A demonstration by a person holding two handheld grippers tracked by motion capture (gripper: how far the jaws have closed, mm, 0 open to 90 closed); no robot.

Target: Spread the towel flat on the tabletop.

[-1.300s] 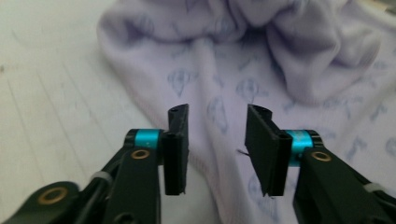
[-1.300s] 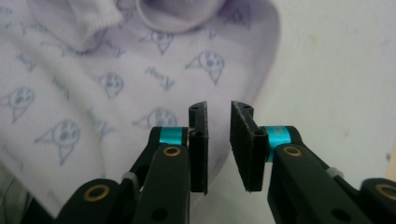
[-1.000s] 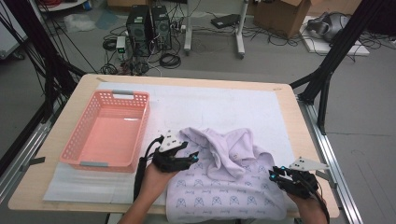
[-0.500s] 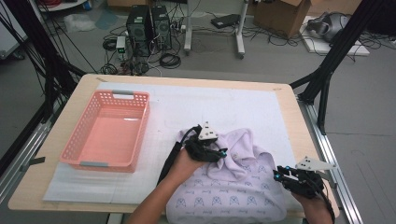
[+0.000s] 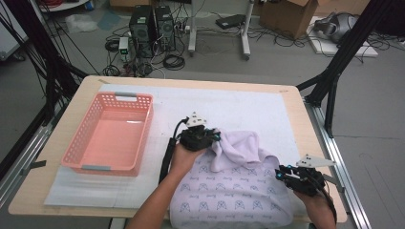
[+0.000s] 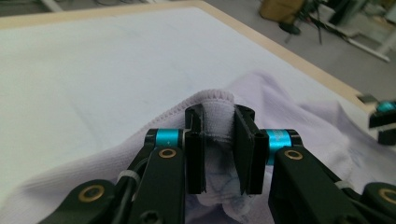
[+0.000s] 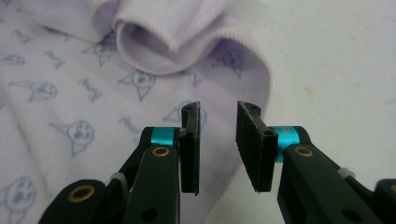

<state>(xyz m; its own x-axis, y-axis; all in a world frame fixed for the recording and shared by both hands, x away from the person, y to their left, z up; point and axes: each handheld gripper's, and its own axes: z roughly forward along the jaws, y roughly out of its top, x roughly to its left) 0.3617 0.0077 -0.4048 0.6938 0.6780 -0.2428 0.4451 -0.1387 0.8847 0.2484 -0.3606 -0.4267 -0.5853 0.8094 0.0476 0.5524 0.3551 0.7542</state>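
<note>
A pale lilac garment (image 5: 234, 191) printed with small cat faces lies rumpled at the table's front right. Its plain ribbed part (image 5: 239, 150) is bunched on top. My left gripper (image 5: 212, 137) sits at the upper left of that bunch. Its jaws have just been closing and now pinch a fold of the stitched hem (image 6: 215, 100) between the pads of the left gripper (image 6: 218, 140). My right gripper (image 5: 282, 172) hovers at the garment's right edge. In its own view, the right gripper (image 7: 218, 126) stands open over the printed cloth (image 7: 93, 107), nothing between the pads.
A pink plastic basket (image 5: 81, 157) stands on the left of the white mat (image 5: 239, 107). The table's wooden right edge (image 5: 298, 109) runs close to my right hand. Computers, cables and boxes are on the floor beyond the table.
My left hand moved right and away across the garment to the bunched ribbed fold, and its jaws closed on the hem. The right gripper stayed nearly still.
</note>
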